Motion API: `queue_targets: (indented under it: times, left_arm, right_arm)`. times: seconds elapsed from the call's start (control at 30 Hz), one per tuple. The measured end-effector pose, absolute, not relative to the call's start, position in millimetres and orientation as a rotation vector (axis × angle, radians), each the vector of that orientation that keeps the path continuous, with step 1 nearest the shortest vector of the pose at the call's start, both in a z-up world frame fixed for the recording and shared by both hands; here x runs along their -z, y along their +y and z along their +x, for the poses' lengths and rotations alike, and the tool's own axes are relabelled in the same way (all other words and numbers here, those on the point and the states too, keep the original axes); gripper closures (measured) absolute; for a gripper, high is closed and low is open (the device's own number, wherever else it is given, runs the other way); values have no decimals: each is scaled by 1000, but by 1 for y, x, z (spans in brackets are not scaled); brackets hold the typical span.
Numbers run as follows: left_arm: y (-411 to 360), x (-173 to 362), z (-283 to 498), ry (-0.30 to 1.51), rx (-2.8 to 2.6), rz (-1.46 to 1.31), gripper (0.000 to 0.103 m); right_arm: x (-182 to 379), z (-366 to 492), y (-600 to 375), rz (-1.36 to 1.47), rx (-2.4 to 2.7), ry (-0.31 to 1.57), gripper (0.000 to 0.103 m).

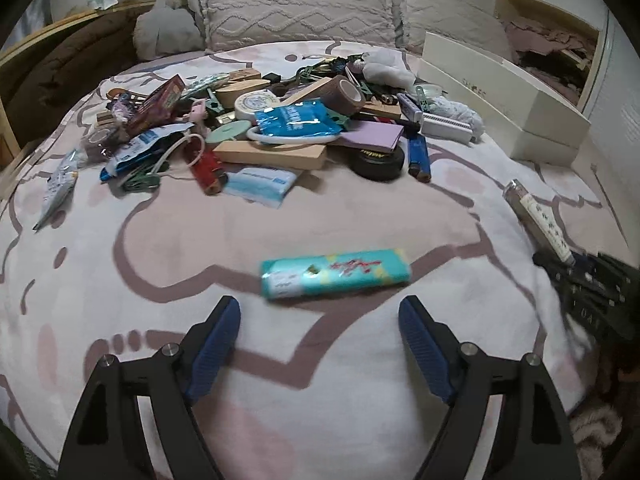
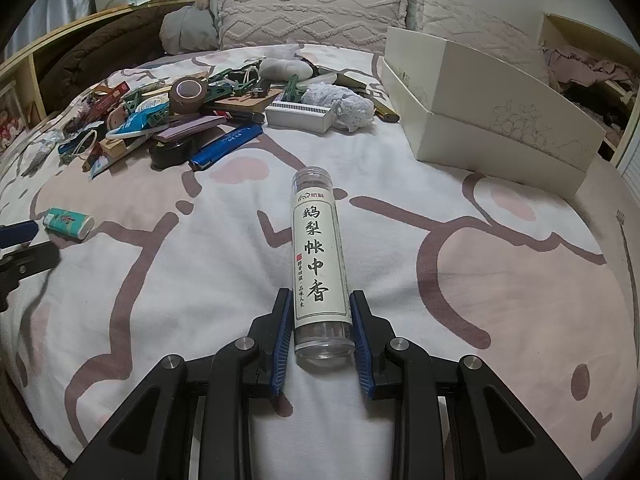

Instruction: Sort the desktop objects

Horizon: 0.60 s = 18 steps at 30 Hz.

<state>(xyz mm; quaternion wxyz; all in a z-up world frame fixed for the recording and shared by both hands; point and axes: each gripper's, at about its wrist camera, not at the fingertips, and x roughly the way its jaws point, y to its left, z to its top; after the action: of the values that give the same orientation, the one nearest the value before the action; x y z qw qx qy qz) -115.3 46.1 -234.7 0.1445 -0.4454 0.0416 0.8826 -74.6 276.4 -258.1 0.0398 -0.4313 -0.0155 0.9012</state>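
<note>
A teal lighter (image 1: 335, 274) lies on its side on the pink-and-white bed cover, just beyond my left gripper (image 1: 320, 312). That gripper's jaws stand wide apart with nothing between them. The same lighter (image 2: 69, 222) shows at the far left of the right wrist view, next to the left gripper's blue pad. My right gripper (image 2: 320, 300) is shut on a clear tube with a white label of black characters (image 2: 319, 264), pads pressing its lower end. The tube (image 1: 538, 220) and the right gripper also show at the right edge of the left wrist view.
A heap of small items (image 1: 256, 128) covers the far middle of the bed: tape roll (image 2: 188, 94), blue lighter (image 2: 226, 142), wooden blocks, packets, clips. A cream shoe box (image 2: 492, 108) with its lid sits at the far right. Pillows (image 1: 296, 8) line the headboard.
</note>
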Motion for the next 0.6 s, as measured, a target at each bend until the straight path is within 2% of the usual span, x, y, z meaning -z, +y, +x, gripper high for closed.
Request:
queue_targets:
  times: [0.1, 0.33, 0.6]
  left_arm:
    - [54, 235, -119, 101, -2549, -1283, 21]
    - [64, 241, -124, 110, -2579, -1287, 11]
    - [62, 245, -128, 44, -2607, -1274, 11]
  right_arm:
    - [258, -75, 277, -1322, -2762, -49, 75]
    - [259, -75, 279, -1324, -2769, -42, 75]
    - [257, -74, 284, -1321, -2786, 5, 75]
